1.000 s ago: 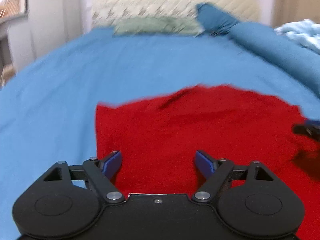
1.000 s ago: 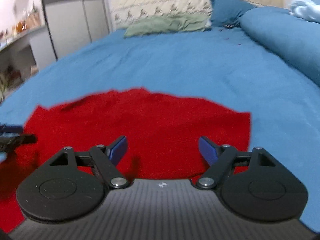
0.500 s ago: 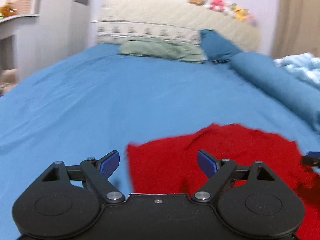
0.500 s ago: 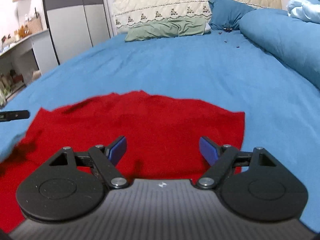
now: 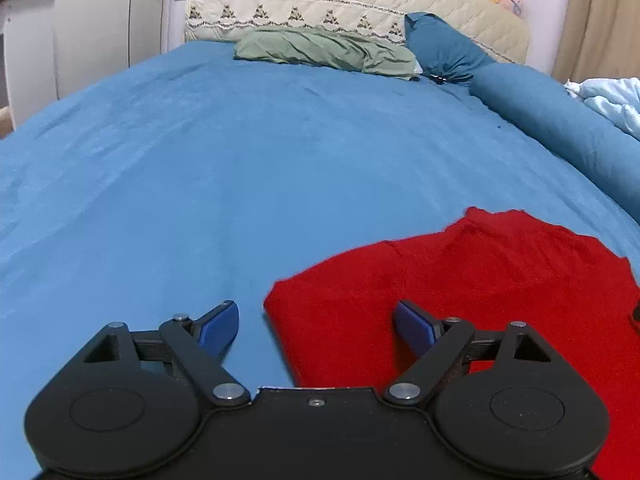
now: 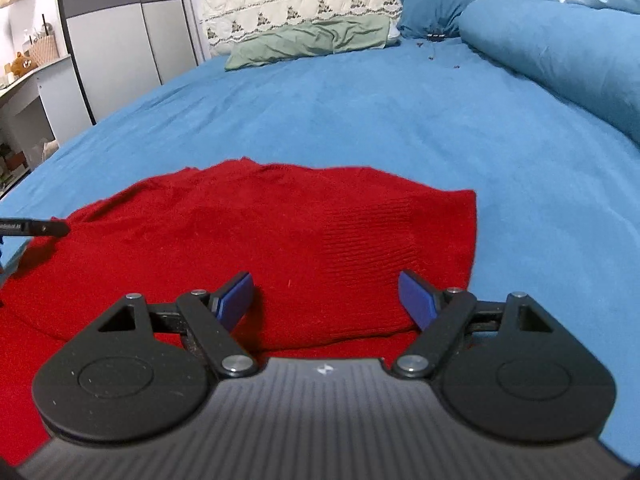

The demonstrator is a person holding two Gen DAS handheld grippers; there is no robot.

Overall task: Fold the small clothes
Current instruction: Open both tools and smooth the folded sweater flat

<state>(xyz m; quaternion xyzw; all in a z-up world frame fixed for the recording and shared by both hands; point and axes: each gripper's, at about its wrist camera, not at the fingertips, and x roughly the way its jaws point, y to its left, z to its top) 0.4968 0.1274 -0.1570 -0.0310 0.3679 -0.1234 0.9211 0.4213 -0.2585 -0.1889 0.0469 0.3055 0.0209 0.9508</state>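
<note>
Left tool (image 5: 316,326) has jaws wide apart with nothing between the pads; it hangs over the left edge of the red knit garment (image 5: 460,292), one blue pad over bare bedsheet (image 5: 240,168), the other over red fabric. Right tool (image 6: 326,292) is also spread apart and empty, low over the garment's near part, pads not pinching cloth as far as the view shows. Garment lies flat on the bed toward its near edge, roughly squared, a doubled layer visible along the near side in the right wrist view, so it looks partly folded. Green cloth (image 5: 324,48) sits well apart by the headboard. Step in hand, as a judgement: between folds, both tools released and lining up for a new grip. Next move likely calls for the left tool to drop onto the left edge, pinch both layers, and carry them across toward the right edge; the risk is catching only the top layer.
</note>
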